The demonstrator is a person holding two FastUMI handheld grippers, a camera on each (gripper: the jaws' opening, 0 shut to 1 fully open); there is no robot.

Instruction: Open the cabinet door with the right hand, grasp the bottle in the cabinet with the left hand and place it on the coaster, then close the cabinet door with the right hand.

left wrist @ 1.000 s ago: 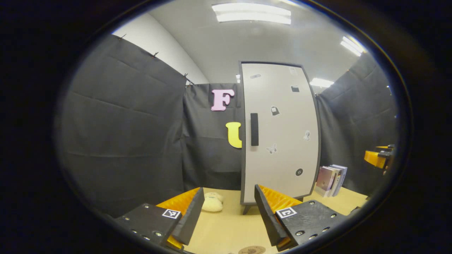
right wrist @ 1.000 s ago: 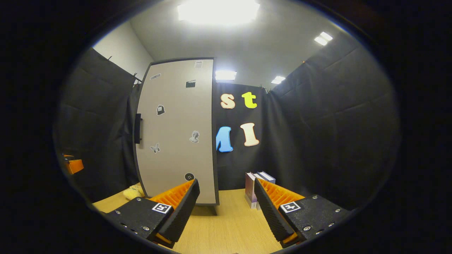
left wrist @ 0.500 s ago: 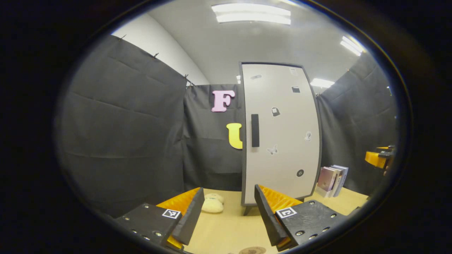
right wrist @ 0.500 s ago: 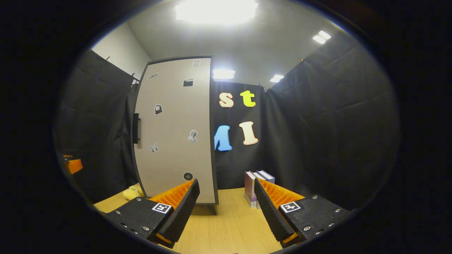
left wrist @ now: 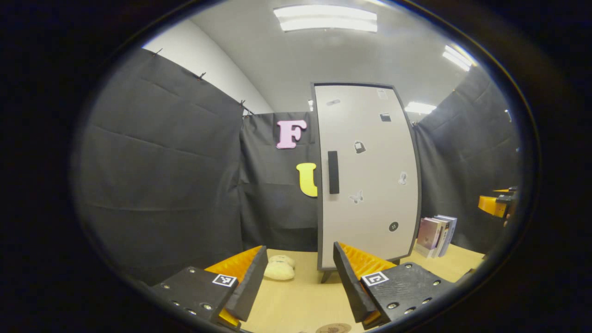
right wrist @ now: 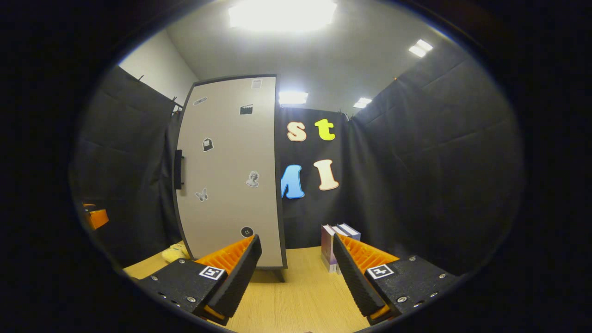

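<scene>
Standing shut on the table point(left wrist: 300, 296), the cabinet point(left wrist: 367, 175) (handle point(left wrist: 333, 172) on its left edge) faced both grippers, left point(left wrist: 299, 277) and right point(right wrist: 296, 273), each spread wide and holding nothing.

Closed cabinet door point(right wrist: 229, 171), jaws apart.

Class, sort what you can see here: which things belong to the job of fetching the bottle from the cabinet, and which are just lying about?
Belong to the job:
cabinet door, shut
door handle
coaster, at the near table edge
left gripper, open
right gripper, open

Just lying about:
books, right of the cabinet
plush toy, left of it
</scene>
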